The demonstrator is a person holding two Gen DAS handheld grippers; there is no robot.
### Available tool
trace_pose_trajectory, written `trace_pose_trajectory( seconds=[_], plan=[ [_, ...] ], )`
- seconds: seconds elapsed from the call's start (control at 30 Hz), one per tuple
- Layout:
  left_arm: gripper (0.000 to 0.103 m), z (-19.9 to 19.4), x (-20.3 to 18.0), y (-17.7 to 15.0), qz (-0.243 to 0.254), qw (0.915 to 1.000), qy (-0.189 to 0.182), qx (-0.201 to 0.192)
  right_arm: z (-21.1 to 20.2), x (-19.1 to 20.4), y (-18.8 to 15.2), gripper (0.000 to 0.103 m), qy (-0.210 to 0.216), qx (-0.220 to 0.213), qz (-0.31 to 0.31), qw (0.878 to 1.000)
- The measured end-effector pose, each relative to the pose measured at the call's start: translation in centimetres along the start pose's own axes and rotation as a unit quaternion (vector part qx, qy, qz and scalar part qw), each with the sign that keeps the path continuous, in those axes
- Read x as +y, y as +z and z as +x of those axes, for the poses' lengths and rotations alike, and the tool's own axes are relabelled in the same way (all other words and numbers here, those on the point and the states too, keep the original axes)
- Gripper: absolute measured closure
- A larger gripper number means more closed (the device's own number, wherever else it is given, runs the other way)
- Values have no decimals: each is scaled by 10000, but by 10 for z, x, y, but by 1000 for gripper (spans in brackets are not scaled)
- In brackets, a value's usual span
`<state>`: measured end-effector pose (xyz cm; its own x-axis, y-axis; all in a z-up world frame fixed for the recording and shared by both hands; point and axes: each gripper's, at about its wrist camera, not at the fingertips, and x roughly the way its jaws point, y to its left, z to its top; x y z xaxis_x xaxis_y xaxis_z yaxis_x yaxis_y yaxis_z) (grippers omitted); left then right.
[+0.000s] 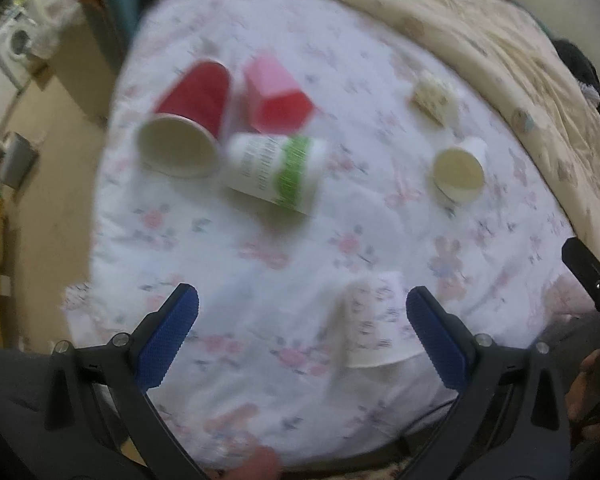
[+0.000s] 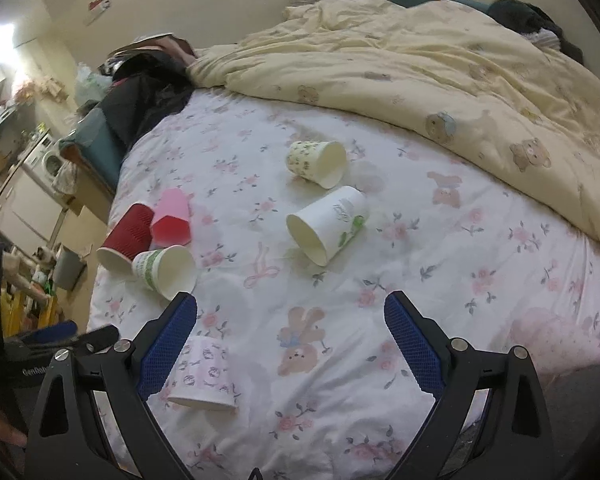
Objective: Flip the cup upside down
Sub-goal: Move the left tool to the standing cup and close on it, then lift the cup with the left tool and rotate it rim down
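A floral bedsheet (image 2: 340,280) carries six paper cups, with a cream quilt (image 2: 440,64) bunched along the far side from 12 to 3 o'clock. In the right wrist view a red ribbed cup (image 2: 126,236) lies on its side at 9 o'clock, touching a pink cup (image 2: 171,218) that stands mouth down just beyond it. A white cup with green bands (image 2: 165,266) lies against both, mouth toward the camera. Near the centre a white cup with a leaf print (image 2: 326,224) lies on its side, mouth toward 8 o'clock, and a cup with small green motifs (image 2: 317,163) lies just beyond it at 12 o'clock, mouth toward 3 o'clock, the two close but apart. A pale patterned cup (image 2: 204,376) stands upside down at 7 o'clock, just beside the left pad (image 2: 168,344) of the right gripper (image 2: 290,344); whether they touch cannot be told.

The left wrist view is smeared by motion blur, so prints on the cups are unreadable there. The patterned cup's near side is partly cut by the right gripper's finger, and kitchen clutter at 9 o'clock is too small to identify.

The right gripper's jaws are spread wide and hold nothing. The left gripper (image 1: 300,336) is likewise spread wide with nothing between its pads
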<state>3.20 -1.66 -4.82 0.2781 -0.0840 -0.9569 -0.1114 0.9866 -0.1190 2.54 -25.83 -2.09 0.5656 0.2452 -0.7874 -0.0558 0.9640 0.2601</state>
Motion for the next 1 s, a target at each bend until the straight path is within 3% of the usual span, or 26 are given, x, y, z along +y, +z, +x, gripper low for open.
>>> trace_pose_trajectory(
  seconds=[0.1,0.27,0.47,0.6,0.77,1.0],
  plan=[
    [1,16,-15,5,-29,9989,-118,456,-1,-7,1,6,-39,21,145,9999],
    [8,60,-39,5,-44,9874,-271,1559,-3,-17,2,6,-79,5,286,9996],
    [11,92,-52,0,-131,9785,-133,2055,-4,-23,3,6,103,30,406,9991],
    [15,103,-57,-8,-141,9765,-28,2152,-4,-25,2,6,132,72,466,9988],
    [45,109,-55,-13,-233,9737,-105,2265,0,-25,4,6,184,170,524,9983],
    [48,86,-45,-8,-247,9809,-295,1909,4,-22,4,6,137,229,460,9986]
  ],
)
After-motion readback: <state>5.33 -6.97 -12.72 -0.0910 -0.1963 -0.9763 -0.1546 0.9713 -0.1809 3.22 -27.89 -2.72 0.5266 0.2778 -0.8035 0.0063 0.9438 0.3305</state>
